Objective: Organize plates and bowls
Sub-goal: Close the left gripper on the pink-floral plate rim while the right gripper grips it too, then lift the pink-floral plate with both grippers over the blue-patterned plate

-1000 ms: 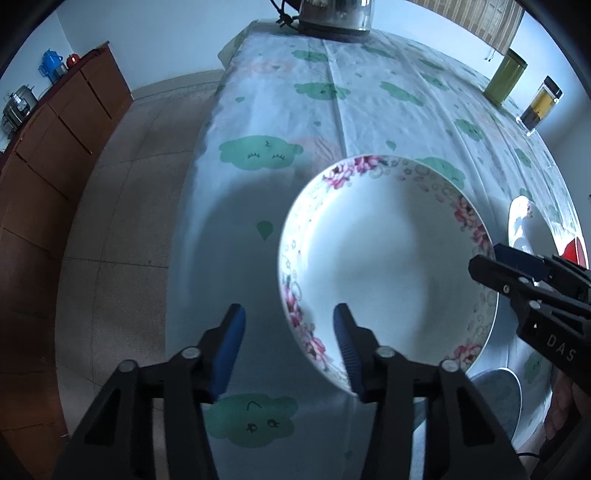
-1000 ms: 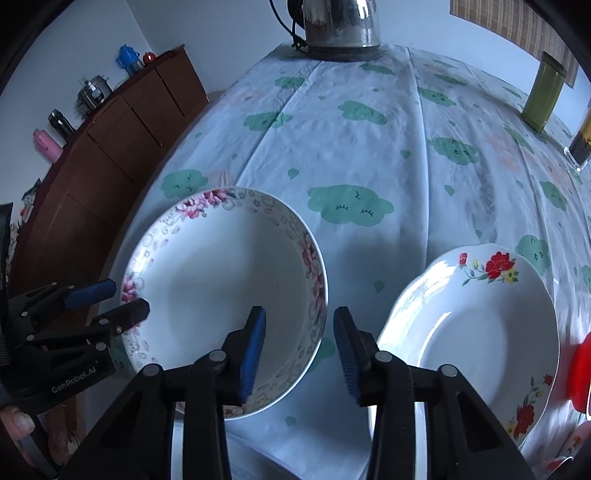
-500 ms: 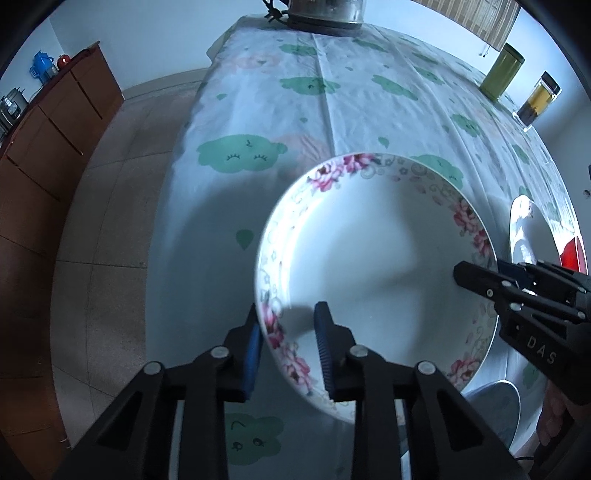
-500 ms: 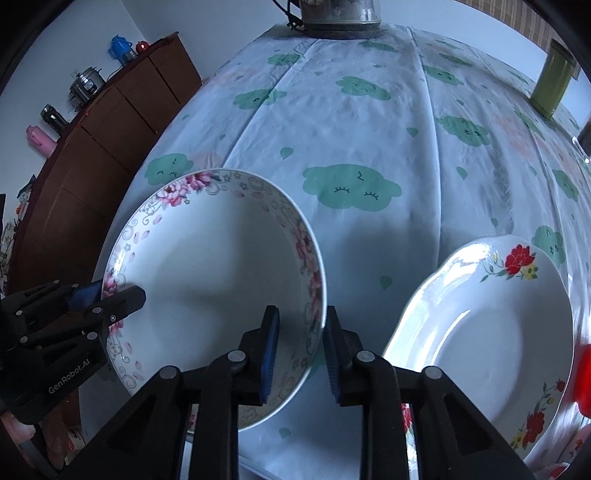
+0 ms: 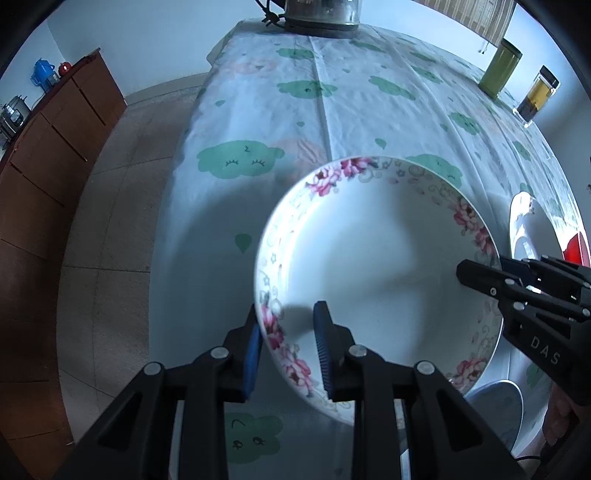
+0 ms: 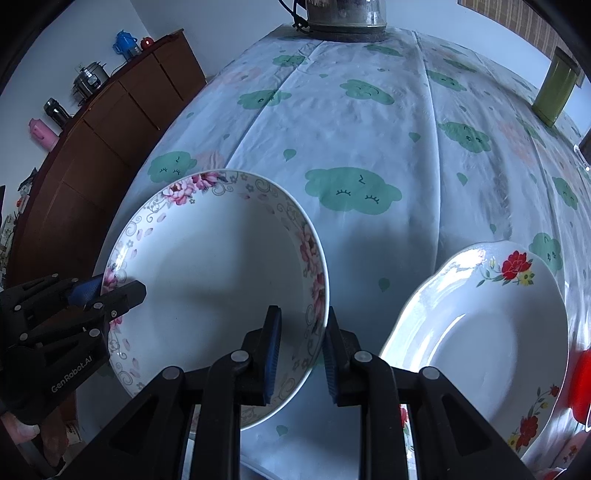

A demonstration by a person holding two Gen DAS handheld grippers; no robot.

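Early in the task: both grippers, left gripper (image 5: 286, 345) and right gripper (image 6: 301, 350), have jaws clamped on the pink-flowered plate (image 5: 376, 273) rim, while the red-flowered plate (image 6: 480, 343) waits unstacked on the counter (image 6: 369, 129).

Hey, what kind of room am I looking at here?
Most likely a home dining room or kitchen: a table under a cloud-print tablecloth holds a pink-flowered plate and a metal kettle, and a wooden sideboard carries a cooker pot and flasks.
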